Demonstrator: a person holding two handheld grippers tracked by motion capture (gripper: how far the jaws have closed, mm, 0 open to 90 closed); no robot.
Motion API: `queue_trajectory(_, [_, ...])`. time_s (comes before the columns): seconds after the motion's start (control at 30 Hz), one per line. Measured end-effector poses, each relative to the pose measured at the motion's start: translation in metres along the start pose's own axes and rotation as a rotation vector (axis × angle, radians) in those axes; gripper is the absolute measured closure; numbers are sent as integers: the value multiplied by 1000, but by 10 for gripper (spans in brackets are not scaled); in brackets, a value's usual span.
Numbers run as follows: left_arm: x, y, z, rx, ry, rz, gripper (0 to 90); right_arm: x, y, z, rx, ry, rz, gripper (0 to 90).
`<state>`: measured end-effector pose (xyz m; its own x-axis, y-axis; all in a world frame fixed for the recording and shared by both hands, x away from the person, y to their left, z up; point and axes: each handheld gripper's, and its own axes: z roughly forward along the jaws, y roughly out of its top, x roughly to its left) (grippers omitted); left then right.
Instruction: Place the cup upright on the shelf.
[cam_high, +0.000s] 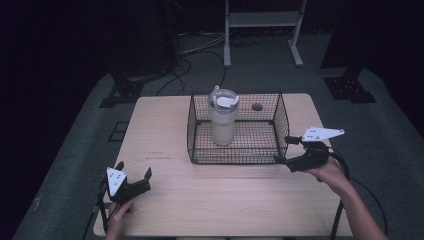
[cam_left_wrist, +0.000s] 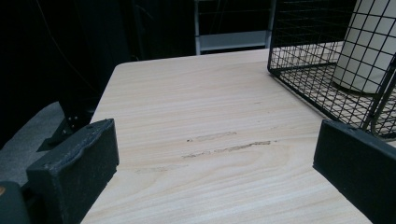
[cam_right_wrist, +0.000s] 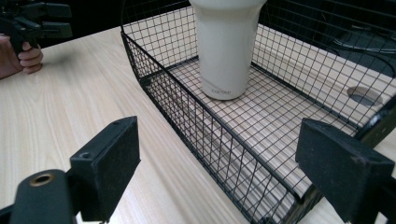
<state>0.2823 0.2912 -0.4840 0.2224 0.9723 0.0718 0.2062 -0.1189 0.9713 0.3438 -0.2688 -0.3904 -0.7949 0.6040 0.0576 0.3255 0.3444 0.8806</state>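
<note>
One cream tumbler (cam_high: 222, 120) stands upright inside the one black wire basket (cam_high: 280, 122), at the centre of the high view. Your right gripper (cam_high: 281, 149) sits at the basket's right-hand corner, jaws spread, holding nothing. Your left gripper (cam_high: 134, 171), lower left, is spread too. The one pale wooden table (cam_high: 165, 125) stands on grey carpet (cam_high: 75, 145) in a dark room.

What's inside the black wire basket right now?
One cream tumbler stands upright on the floor of the wire basket, toward its left side, with a lid on top. The rest of the basket floor looks bare. The lid hides whatever is inside the tumbler.
</note>
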Motion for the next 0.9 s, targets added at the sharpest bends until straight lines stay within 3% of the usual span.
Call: queue_trajectory(0.9, [0,0,0,6,1,-1,0,3,-56,-18,-5,-29,77,132])
